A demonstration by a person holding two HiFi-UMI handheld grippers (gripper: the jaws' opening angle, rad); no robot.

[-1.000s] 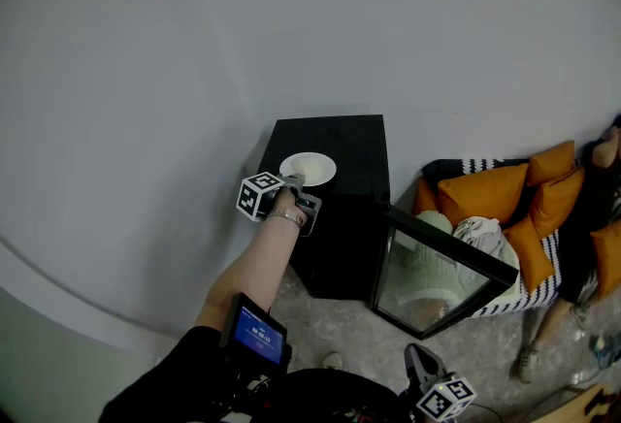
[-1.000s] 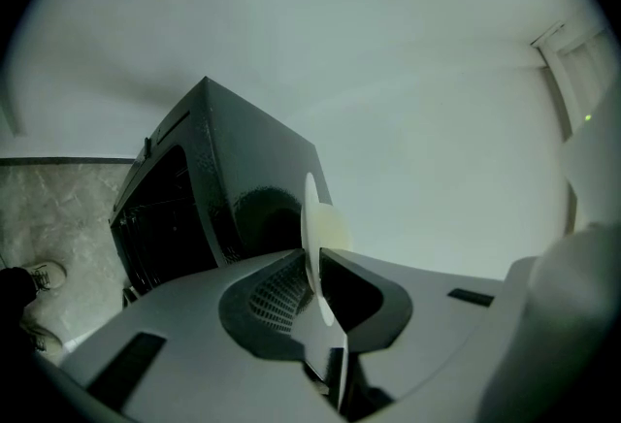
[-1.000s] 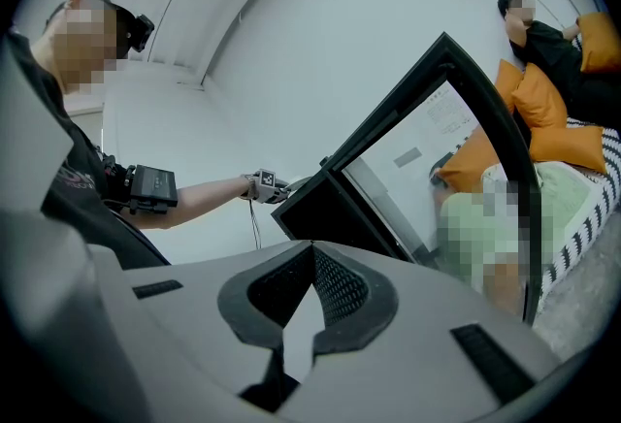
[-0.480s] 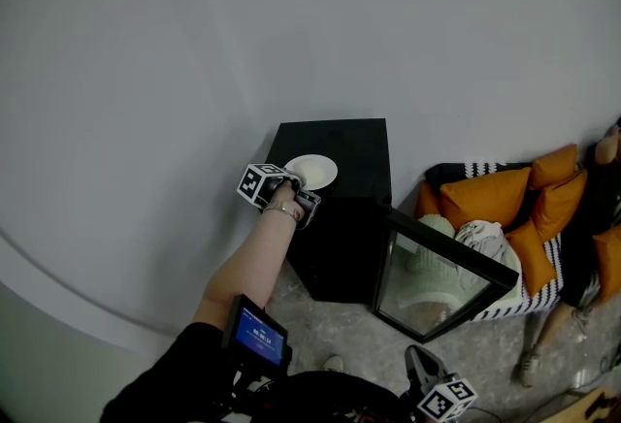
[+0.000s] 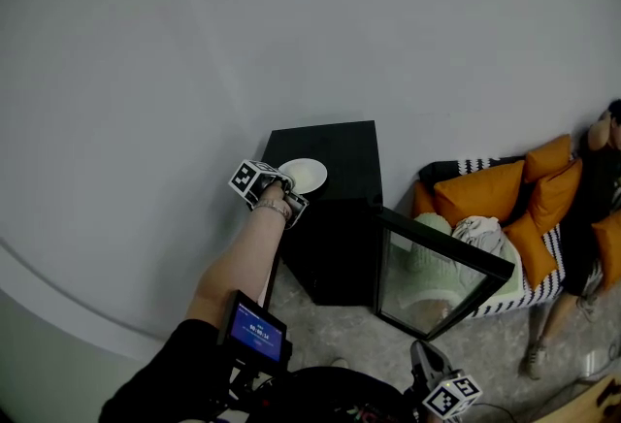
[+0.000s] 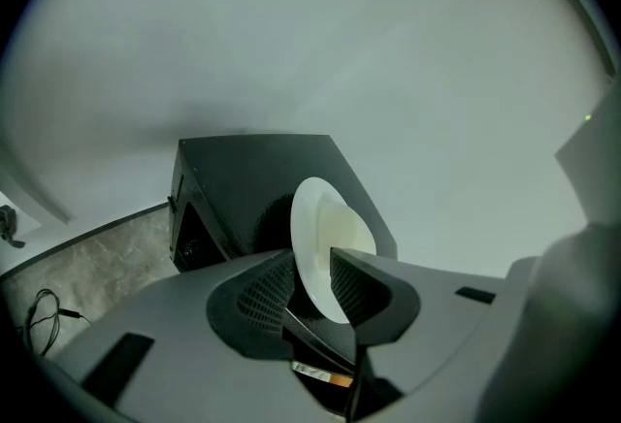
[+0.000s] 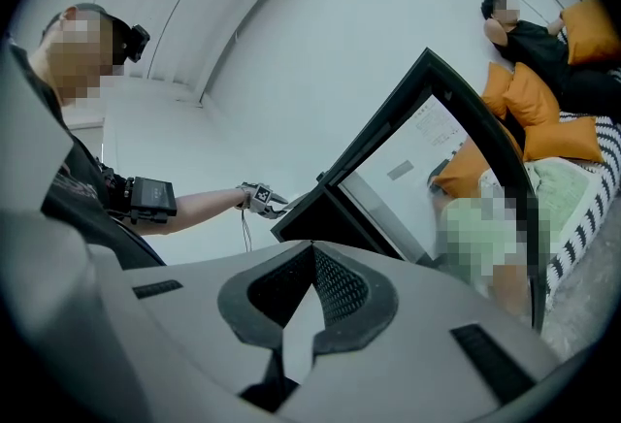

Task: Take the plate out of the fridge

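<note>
1. The left gripper is letting go. Its jaws have just been opening and are now standing apart, with the near rim of the plate sitting between them; no pad seems to be pressing on it.
2. The plate is already out of the fridge, lying on its black top and reaching ahead of the jaws.
3. The rim is sitting deep in the jaw gap. If the gripper is backing away at a slant, or before the jaws are spreading a little wider, one jaw is likely to catch the rim and drag the plate along.
4. In the head view the plate looks close to the edge of the top on the jaws' own side, so a drag toward the gripper is risking a slide off the edge and a fall to the floor.
5. The right gripper is holding nothing, its jaws together, well apart from the plate. The glass door is standing open just ahead of those jaws, so a careless swing is risking a knock against it.
</note>
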